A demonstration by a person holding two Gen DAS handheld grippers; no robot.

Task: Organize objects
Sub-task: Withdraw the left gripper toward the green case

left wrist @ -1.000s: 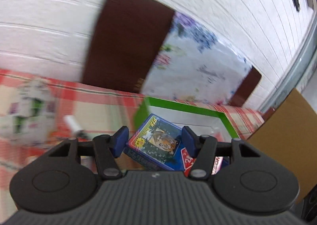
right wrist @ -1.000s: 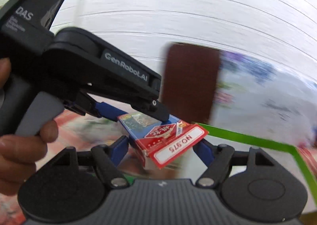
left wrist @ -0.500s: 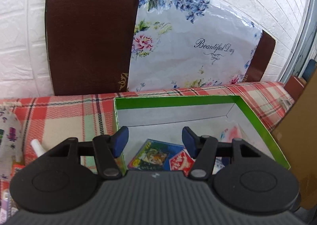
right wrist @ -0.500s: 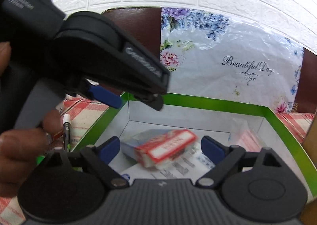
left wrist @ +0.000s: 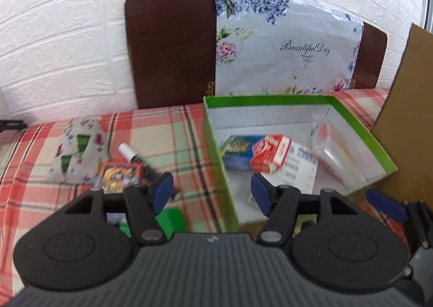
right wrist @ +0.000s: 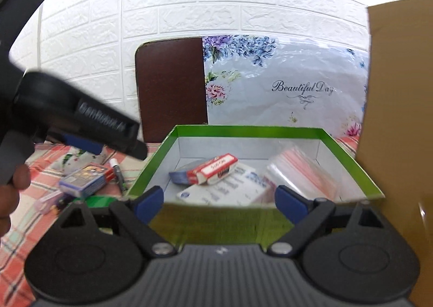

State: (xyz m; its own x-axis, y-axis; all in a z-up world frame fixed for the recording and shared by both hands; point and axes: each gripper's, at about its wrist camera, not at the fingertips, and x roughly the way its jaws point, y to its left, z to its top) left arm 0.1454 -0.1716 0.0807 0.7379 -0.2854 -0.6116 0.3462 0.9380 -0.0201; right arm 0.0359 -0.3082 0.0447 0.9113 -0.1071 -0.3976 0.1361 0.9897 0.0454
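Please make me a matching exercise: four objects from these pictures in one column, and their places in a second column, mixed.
Things:
1. red and white card pack
2. clear plastic zip bag
3. black marker with white cap
4. floral fabric pouch

Places:
A. on the plaid cloth, far left
B. in the green cardboard box, right side
C. in the box, atop a blue pack
D. on the cloth, beside an orange pack

Pairs: 1-C, 2-B, 3-D, 4-A

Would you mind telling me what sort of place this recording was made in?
Probably a room in a home: a table under a plaid tablecloth against a white brick-pattern wall, with a floral "Beautiful Day" bag propped behind a green-rimmed box of small household items.
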